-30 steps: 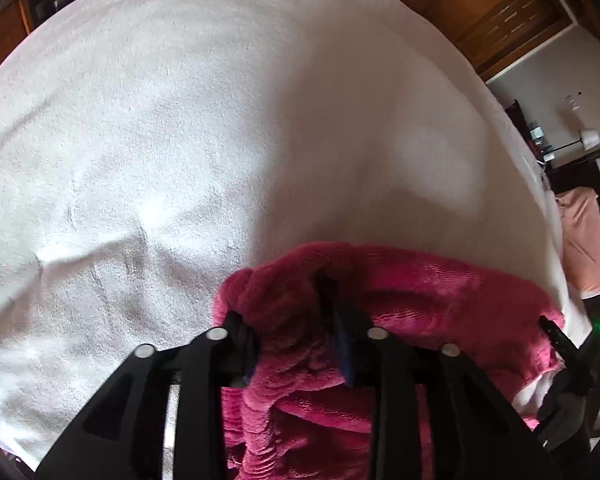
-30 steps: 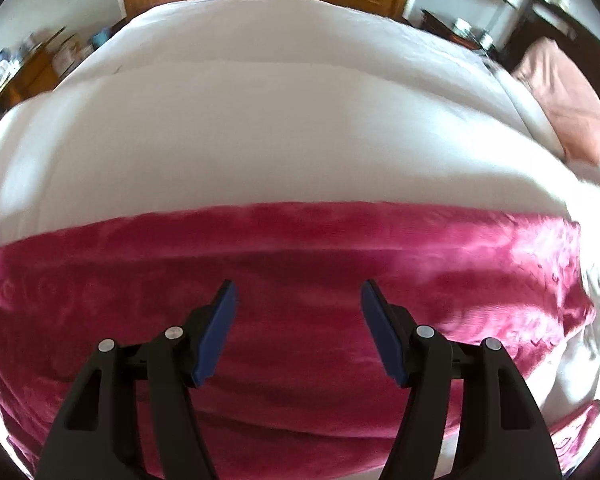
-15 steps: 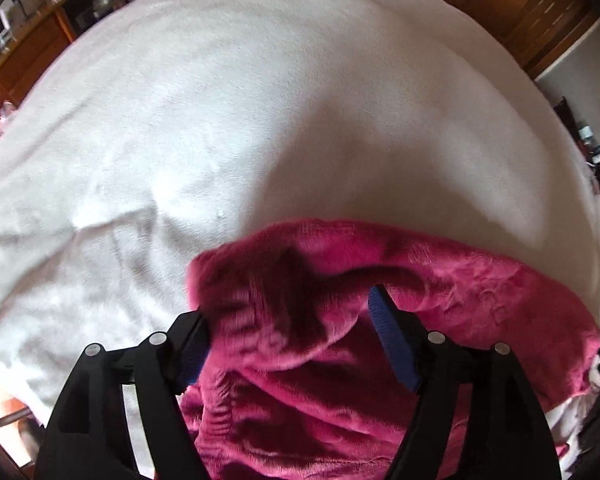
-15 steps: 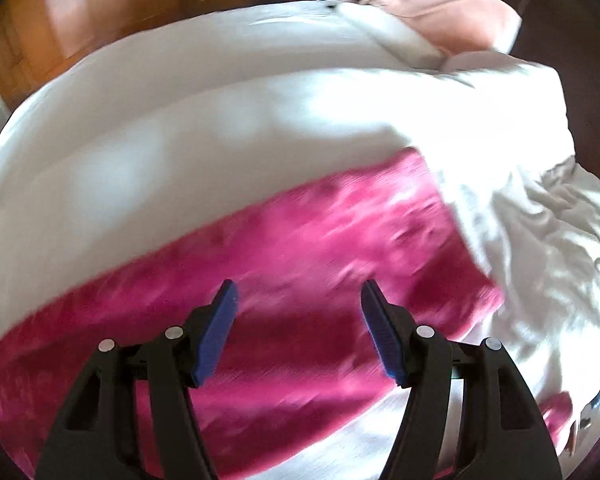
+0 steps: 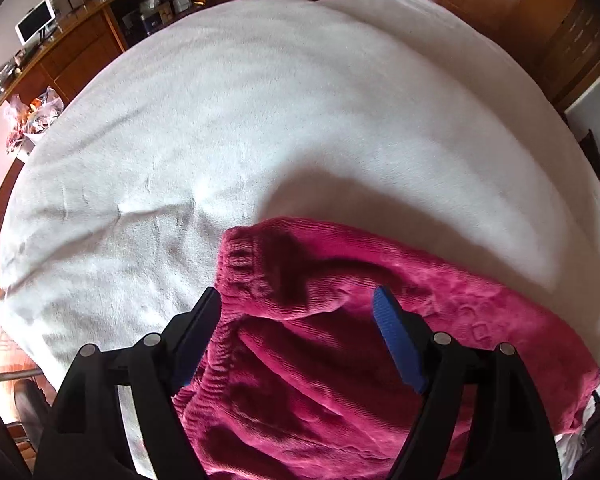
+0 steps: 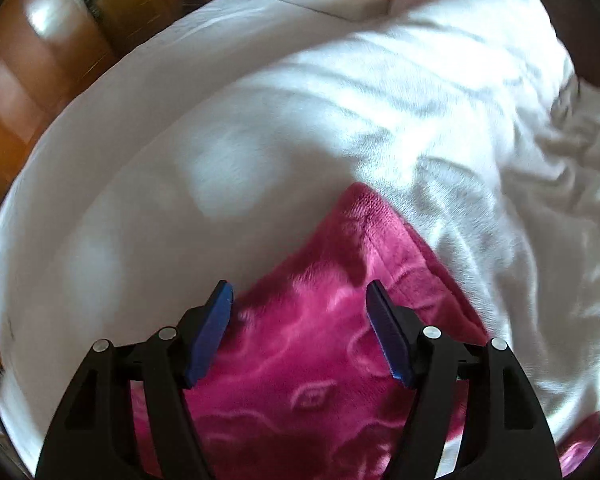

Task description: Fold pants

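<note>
The fuzzy magenta fleece pants [image 5: 360,344] lie spread on the white plush blanket [image 5: 260,120] covering the bed. The left hand-held gripper [image 5: 298,304] hovers over their ribbed waistband, jaws apart and empty. The right hand-held gripper [image 6: 298,300] hangs equally wide and empty above a pointed corner of the fabric [image 6: 364,220].

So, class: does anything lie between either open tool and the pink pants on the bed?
Nothing visible does. The left tool is open directly over the ribbed waistband of the pink pants, and the right tool is open over a corner of them. Only the white blanket surrounds them.
</note>
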{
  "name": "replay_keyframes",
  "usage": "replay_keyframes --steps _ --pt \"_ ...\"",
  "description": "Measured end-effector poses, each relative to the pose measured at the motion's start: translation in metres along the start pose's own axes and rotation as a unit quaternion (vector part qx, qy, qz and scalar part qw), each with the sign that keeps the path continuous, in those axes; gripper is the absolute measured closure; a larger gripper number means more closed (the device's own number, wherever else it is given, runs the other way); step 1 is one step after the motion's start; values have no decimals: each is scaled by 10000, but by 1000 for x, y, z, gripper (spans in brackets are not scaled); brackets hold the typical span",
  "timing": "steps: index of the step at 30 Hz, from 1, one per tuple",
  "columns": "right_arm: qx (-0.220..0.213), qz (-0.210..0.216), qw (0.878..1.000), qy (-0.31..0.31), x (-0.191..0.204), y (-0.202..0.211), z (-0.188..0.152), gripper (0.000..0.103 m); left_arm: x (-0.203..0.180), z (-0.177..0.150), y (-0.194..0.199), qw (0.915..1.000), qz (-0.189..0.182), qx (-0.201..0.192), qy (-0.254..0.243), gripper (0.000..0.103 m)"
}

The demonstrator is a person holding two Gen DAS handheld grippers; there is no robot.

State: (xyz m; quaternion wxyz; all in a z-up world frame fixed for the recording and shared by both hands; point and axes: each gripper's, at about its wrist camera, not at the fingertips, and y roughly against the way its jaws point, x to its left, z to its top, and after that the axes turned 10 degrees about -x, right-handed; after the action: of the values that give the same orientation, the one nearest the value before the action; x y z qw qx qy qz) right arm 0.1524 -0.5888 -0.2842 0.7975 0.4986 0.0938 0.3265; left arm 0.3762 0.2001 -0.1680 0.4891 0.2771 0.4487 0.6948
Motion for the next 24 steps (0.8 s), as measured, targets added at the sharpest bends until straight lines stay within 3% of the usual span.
replay_keyframes --steps 3,7,13,15,24 --pt "167 -35 9995 -249 -9 -17 6 33 -5 3 7 9999 -89 -4 72 25" --pt "281 -144 9994 -115 -10 -29 4 33 -10 13 4 9990 -284 84 332 25" --pt "112 -363 9987 346 -2 -25 -8 35 -1 21 -44 9900 -400 473 1269 25" --pt "80 -451 9979 451 2 -23 -13 43 3 25 -57 9841 -388 581 1633 25" --pt "87 -502 9972 553 -4 -16 -23 44 14 33 -122 9669 340 1379 2118 25"
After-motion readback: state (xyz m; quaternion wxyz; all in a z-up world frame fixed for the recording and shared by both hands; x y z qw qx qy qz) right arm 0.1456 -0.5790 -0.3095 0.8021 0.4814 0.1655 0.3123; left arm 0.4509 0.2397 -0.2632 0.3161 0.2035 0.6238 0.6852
